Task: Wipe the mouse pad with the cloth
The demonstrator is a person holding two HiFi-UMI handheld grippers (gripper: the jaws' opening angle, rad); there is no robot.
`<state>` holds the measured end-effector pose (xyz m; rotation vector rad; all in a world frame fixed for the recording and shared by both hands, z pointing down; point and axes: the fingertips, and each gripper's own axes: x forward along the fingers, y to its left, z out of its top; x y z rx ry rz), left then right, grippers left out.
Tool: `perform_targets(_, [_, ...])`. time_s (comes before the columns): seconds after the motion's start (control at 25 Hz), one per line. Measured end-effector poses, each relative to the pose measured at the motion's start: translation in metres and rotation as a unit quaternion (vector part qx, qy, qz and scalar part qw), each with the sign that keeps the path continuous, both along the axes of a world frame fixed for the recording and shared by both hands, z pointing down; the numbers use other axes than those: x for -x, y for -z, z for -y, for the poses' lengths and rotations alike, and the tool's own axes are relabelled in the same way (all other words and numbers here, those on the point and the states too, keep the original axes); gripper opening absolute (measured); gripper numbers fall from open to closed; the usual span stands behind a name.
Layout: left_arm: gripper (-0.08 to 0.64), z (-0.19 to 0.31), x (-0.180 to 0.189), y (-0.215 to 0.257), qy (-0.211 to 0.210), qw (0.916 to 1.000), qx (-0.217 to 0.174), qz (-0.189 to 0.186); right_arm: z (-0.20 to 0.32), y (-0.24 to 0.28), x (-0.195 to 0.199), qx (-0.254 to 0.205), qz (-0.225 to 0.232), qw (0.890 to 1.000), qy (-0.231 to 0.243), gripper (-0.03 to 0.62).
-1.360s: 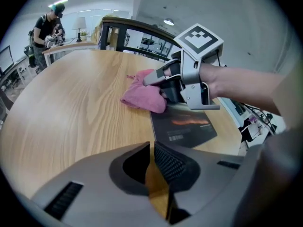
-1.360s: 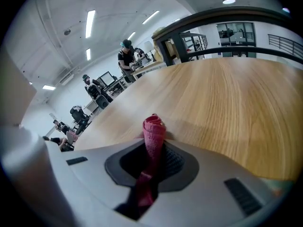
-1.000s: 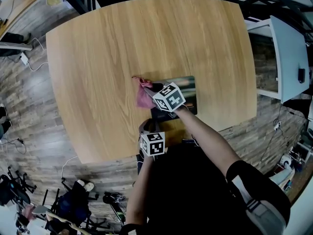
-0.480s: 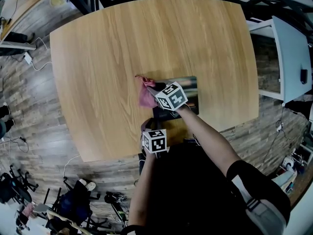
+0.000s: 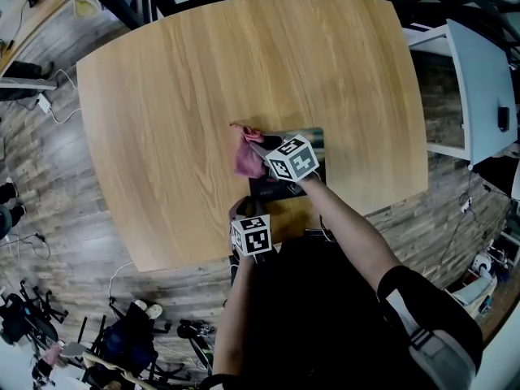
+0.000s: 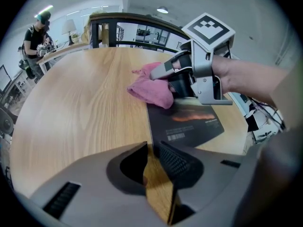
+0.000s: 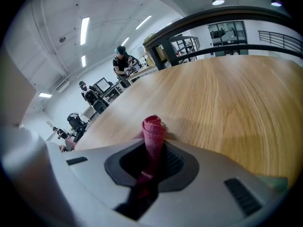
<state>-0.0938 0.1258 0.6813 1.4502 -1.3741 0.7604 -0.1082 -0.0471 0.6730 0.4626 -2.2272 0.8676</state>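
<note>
Overhead, in the head view, the wooden counter (image 5: 162, 96) carried a dark mouse pad (image 5: 315, 146) near the person's edge. A pink cloth (image 5: 245, 158) lay bunched at the pad's left edge, partly on the bare wood. The right tongs (image 5: 260, 147) reached to the cloth, and the left tongs (image 5: 244, 211) hung just by the pad's near left corner.

In the left gripper view, the left tongs (image 6: 154, 148) stood slightly spread with only counter showing between them. Whether they touched the pad's corner could not be told. Ahead, the cloth (image 6: 154, 90) sat against the printed pad (image 6: 189, 126).

In the right gripper view, the right tongs (image 7: 152, 146) were pinched on the cloth (image 7: 152, 126), a rolled end poking up between them.

The wipe probably called for a firm pinch, the bunch pressed low onto the pad, and overlapping strokes toward its far right corner. Steadying the near corner with the left tongs would likely stop the pad from sliding.
</note>
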Motion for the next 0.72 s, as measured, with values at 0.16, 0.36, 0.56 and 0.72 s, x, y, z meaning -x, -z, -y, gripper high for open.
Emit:
perform_targets(0.16, [0.094, 0.0, 0.0, -0.001, 0.006, 1.0, 0.0, -0.003, 0.002, -0.003, -0.011, -0.003, -0.008, 1.0, -0.002, 0.064])
perform_targets(0.36, [0.094, -0.001, 0.001, -0.002, 0.008, 1.0, -0.001, -0.003, 0.006, -0.004, -0.024, -0.003, -0.017, 1.0, -0.014, 0.064])
perform_targets(0.56, [0.091, 0.001, 0.004, -0.001, 0.012, 0.9999, -0.004, -0.004, 0.011, -0.005, -0.042, -0.005, -0.026, 0.999, -0.028, 0.064])
perform_targets(0.72, [0.089, 0.003, 0.005, 0.001, 0.023, 0.9997, -0.005, -0.009, 0.016, -0.005, -0.058, -0.007, -0.036, 0.999, -0.04, 0.066])
